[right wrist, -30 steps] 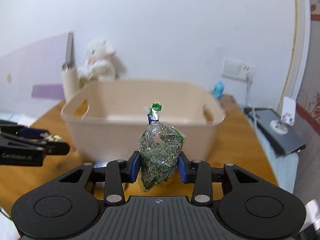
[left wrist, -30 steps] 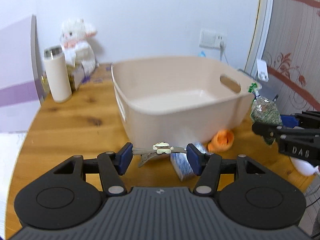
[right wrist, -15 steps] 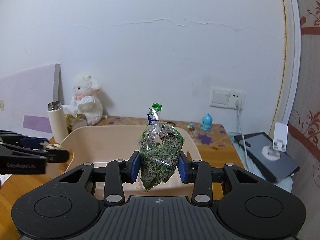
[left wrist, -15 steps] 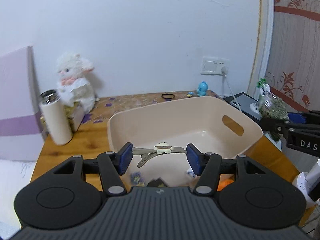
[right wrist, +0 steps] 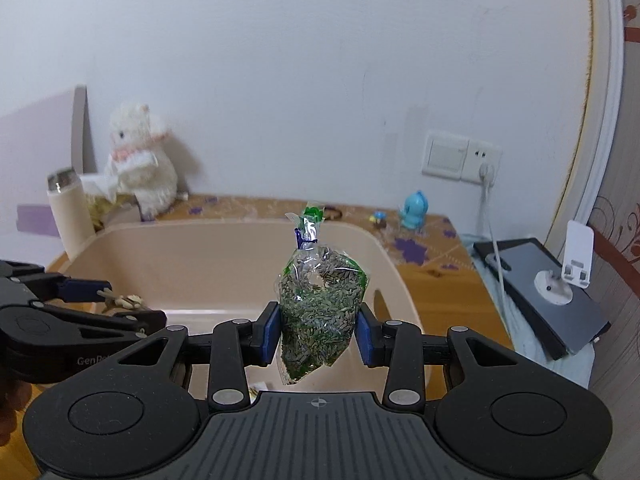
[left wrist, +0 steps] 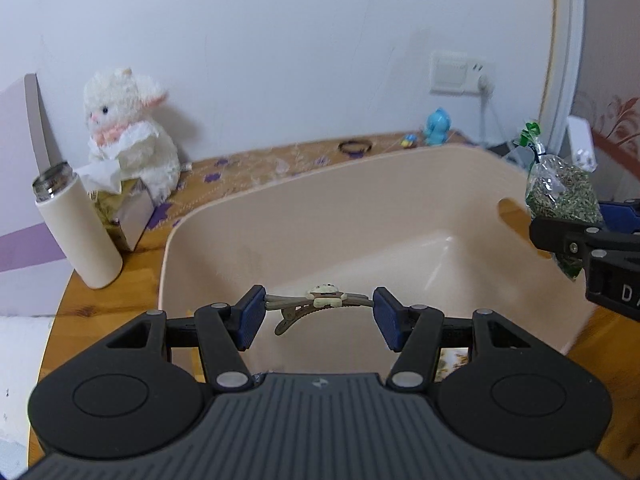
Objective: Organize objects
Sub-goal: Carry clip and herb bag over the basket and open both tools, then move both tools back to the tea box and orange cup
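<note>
left gripper (left wrist: 319,312) held hair clip (left wrist: 316,304) lengthwise, jaws pinching its two ends, above beige tub (left wrist: 248,216) interior. right gripper (right wrist: 318,338) jaws clamped on clear bag of green dried herbs (right wrist: 318,308), bag upright, over tub's near right edge. tub sat on wooden bench (right wrist: 436,300). plush lamb (left wrist: 128,136) and white flask (left wrist: 76,224) stood beyond, left.

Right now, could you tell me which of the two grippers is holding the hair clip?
The left gripper: the hair clip spans its jaws, while the right gripper pinches a bag of dried herbs.
</note>
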